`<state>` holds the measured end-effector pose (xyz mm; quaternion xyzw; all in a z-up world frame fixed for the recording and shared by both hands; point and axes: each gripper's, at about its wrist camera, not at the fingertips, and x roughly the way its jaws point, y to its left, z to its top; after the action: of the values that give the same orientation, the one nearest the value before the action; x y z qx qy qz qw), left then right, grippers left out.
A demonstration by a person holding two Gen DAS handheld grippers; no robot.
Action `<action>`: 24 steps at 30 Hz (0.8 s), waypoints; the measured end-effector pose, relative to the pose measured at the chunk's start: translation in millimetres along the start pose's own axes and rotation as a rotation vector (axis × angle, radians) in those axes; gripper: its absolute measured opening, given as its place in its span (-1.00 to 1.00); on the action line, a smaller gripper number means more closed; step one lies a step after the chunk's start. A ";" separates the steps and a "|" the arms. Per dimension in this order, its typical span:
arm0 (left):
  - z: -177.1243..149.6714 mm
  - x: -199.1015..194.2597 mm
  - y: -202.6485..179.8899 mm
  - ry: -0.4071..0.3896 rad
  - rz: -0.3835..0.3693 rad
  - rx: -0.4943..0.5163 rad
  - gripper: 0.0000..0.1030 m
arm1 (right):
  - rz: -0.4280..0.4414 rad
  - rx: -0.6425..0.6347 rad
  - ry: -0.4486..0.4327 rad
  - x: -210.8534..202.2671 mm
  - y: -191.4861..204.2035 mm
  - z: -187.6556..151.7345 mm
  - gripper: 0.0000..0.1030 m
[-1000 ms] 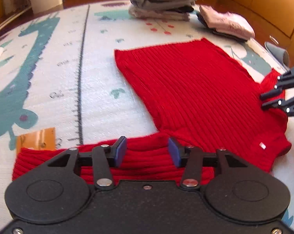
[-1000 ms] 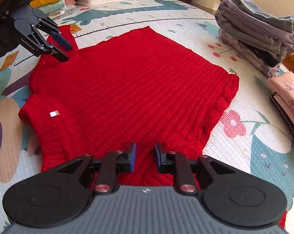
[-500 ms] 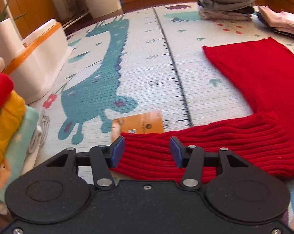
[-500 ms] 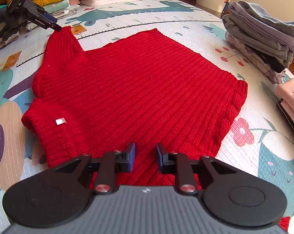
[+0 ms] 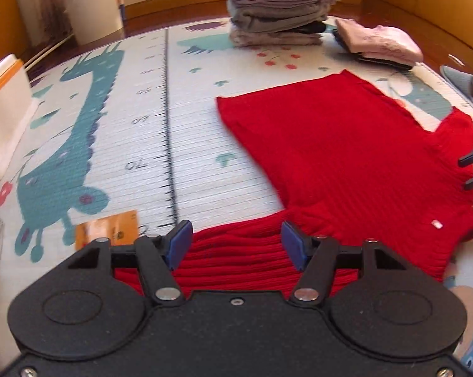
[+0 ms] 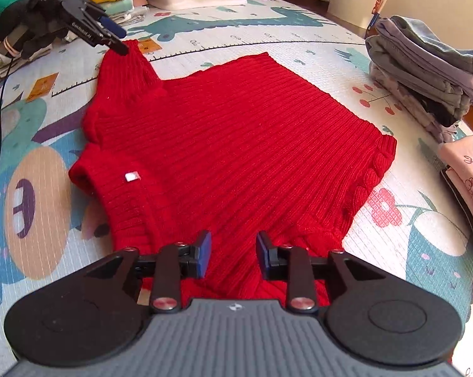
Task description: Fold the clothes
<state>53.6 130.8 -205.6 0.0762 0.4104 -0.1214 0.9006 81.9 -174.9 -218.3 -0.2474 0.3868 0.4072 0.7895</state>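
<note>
Both claws have just been opening and let the red sweater (image 6: pixel 236 144) lie flat on the mat (image 5: pixel 142 144), each sleeve running sideways between parted pads, left claw (image 5: pixel 235 245) at one, right claw (image 6: pixel 233 251) at the other.

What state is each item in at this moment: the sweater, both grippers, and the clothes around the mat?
Red sweater: spread flat on the play mat, both sleeves stretched outward, unfolded.
Left gripper: open, jaws just been opening, sleeve lying between them, not pinched.
Right gripper: open, jaws just been opening, over the other sleeve.
Grey clothes stack: folded, piled.
Pink garment: folded.
</note>
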 end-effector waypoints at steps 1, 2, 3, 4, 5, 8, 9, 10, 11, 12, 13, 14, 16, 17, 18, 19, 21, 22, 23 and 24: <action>1.1 2.1 -13.9 0.000 -0.054 0.029 0.20 | 0.000 0.000 0.007 -5.3 1.5 -4.1 -0.38; 0.9 4.3 -27.5 0.001 -0.100 0.066 0.18 | -0.011 0.013 0.014 -11.6 0.5 -8.3 -0.38; -1.1 7.8 -39.9 0.006 -0.127 0.107 0.15 | -0.022 0.027 0.020 -17.9 -0.4 -12.5 -0.37; -3.6 12.0 -51.8 0.011 -0.146 0.148 0.15 | -0.033 0.041 0.027 -24.3 -1.5 -16.8 -0.36; -8.5 21.0 -59.4 0.053 -0.148 0.179 0.15 | -0.046 0.062 0.027 -29.8 -3.8 -21.0 -0.35; -19.1 38.0 -64.3 0.119 -0.113 0.216 0.31 | -0.087 0.136 0.011 -37.5 -17.7 -34.0 -0.35; -12.4 38.0 -60.5 0.156 -0.119 0.195 0.26 | -0.095 0.156 0.005 -37.4 -22.5 -37.5 -0.35; -2.2 34.2 -56.8 0.176 -0.130 0.183 0.20 | -0.103 0.176 -0.001 -37.1 -27.4 -41.0 -0.35; 8.7 28.4 -53.5 0.184 -0.140 0.181 0.12 | -0.109 0.179 0.001 -32.7 -32.0 -44.7 -0.34; 21.5 19.7 -53.0 0.184 -0.159 0.211 0.13 | -0.108 0.183 0.034 -26.2 -37.1 -48.7 -0.32; 36.0 9.3 -54.8 0.182 -0.181 0.271 0.13 | -0.107 0.188 0.066 -20.0 -42.3 -52.6 -0.32; 52.0 -1.9 -58.0 0.177 -0.205 0.352 0.13 | -0.095 0.234 0.045 -23.9 -50.7 -57.0 -0.32; 80.4 -19.5 -66.8 0.183 -0.245 0.502 0.13 | -0.071 0.325 0.004 -31.6 -67.6 -65.7 -0.32; 93.4 -24.7 -72.6 0.203 -0.263 0.562 0.13 | -0.089 0.369 -0.016 -36.4 -76.5 -70.4 -0.31; 104.0 -26.7 -80.1 0.226 -0.277 0.611 0.13 | -0.108 0.413 -0.037 -41.1 -85.3 -75.2 -0.31; 111.9 -27.7 -89.2 0.233 -0.295 0.656 0.13 | -0.122 0.441 -0.049 -42.7 -92.4 -79.6 -0.32; 122.1 -23.9 -112.4 0.213 -0.337 0.743 0.13 | -0.150 0.499 -0.074 -45.9 -106.7 -88.5 -0.32; 124.5 -18.5 -125.6 0.193 -0.339 0.762 0.13 | -0.163 0.547 -0.097 -45.4 -115.9 -92.5 -0.32; 125.5 -11.7 -138.5 0.179 -0.342 0.759 0.12 | -0.175 0.594 -0.121 -44.9 -125.1 -96.5 -0.32; 127.8 -0.4 -154.0 0.167 -0.360 0.729 0.12 | -0.184 0.622 -0.145 -44.0 -130.4 -98.3 -0.32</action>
<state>102.2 -47.1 -127.8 0.3265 0.4191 -0.4077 0.7427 134.2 -335.3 -229.5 0.0013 0.4113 0.2132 0.8862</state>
